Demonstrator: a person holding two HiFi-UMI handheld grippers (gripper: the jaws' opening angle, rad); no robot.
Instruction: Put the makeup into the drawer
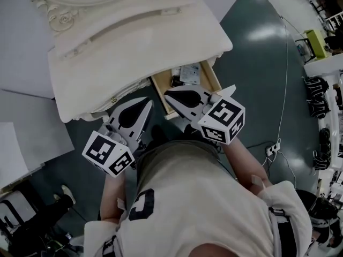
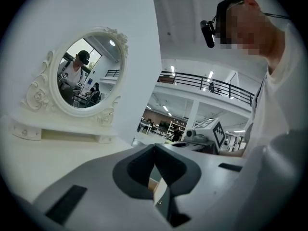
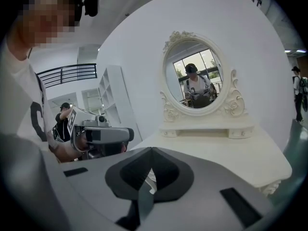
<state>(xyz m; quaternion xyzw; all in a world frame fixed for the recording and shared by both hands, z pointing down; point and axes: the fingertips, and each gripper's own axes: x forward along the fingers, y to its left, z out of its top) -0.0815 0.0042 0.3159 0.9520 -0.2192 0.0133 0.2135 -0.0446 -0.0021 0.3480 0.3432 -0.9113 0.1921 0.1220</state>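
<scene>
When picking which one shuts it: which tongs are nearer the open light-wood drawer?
Right. The right tongs overlap the front edge of the light-wood drawer; the left tongs sit just off its left side.

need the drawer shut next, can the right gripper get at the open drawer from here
Probably yes: the right gripper, jaws together, hangs over the front end of the open drawer, with nothing in between.

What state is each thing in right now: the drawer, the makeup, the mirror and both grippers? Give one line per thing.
Drawer: pulled open from under the dressing table.
Makeup items: lying inside the drawer.
Mirror: standing upright on the dressing table.
Left gripper: shut, nothing between its jaws.
Right gripper: shut, nothing between its jaws.
</scene>
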